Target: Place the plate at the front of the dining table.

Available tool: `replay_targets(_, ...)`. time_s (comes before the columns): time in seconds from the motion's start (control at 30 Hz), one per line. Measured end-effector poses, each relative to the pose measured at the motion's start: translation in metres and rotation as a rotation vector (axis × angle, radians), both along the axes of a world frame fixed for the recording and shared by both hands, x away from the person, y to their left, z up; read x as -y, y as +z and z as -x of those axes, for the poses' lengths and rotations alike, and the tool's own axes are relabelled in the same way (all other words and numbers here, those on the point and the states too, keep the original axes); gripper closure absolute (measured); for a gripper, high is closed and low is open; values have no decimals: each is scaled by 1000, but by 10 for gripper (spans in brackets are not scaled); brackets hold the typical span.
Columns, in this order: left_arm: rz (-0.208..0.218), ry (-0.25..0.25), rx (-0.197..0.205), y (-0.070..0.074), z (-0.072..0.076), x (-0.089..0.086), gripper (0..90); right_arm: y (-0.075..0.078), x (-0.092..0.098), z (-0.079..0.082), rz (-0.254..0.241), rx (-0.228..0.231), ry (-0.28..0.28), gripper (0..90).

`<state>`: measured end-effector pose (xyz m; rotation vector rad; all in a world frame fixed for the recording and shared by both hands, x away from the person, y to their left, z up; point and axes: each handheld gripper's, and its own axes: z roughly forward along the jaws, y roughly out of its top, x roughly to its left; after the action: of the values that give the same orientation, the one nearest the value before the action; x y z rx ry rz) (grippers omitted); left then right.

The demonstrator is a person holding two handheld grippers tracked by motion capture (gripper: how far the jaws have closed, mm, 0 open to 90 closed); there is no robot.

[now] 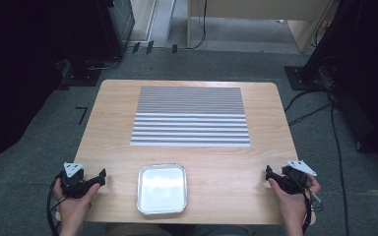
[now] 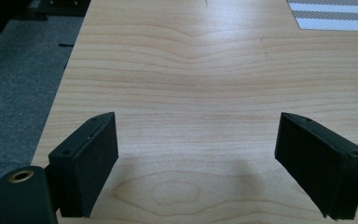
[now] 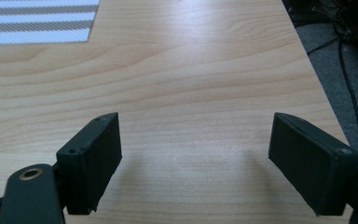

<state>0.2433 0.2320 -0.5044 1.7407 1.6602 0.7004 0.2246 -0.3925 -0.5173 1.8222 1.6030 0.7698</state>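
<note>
Grippers rest at the table's near corners, left gripper (image 1: 101, 177) and right gripper (image 1: 268, 173) wide open and empty, flanking the metal tray (image 1: 161, 189) within reach.

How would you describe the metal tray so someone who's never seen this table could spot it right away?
Start at the wooden table and go to its near edge, below the striped mat. Centred there, between the two hand-held grippers, lies the tray: a shallow, shiny silver rectangle with rounded corners, the only metal thing on the wood.
</note>
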Motion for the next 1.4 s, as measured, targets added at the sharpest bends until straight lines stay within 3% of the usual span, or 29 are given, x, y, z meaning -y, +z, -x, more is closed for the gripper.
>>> replay_targets(0.13,5,-5,11,3,2,3,132,7,-2,3,-29,16,-4,171)
replay_targets(0.37,6,-24,25,8,5,8,132,16,-11,4,-38,39,13,180)
replay_targets(0.47,29,-40,40,13,7,10,132,21,-20,5,-57,58,23,194)
replay_targets(0.77,40,-56,56,19,11,15,132,32,-38,5,-74,94,34,213)
replay_targets(0.8,47,-63,55,20,12,16,132,34,-41,5,-82,94,41,214)
replay_targets(0.87,58,-73,61,21,13,17,132,37,-42,5,-161,96,52,215)
replay_targets(0.9,62,-77,63,22,13,18,132,38,-42,5,-178,98,49,219)
replay_targets(1.27,68,-107,71,26,17,28,132,56,-58,10,-184,121,85,224)
replay_targets(1.4,92,-131,69,28,18,33,132,62,-72,12,-199,122,114,223)
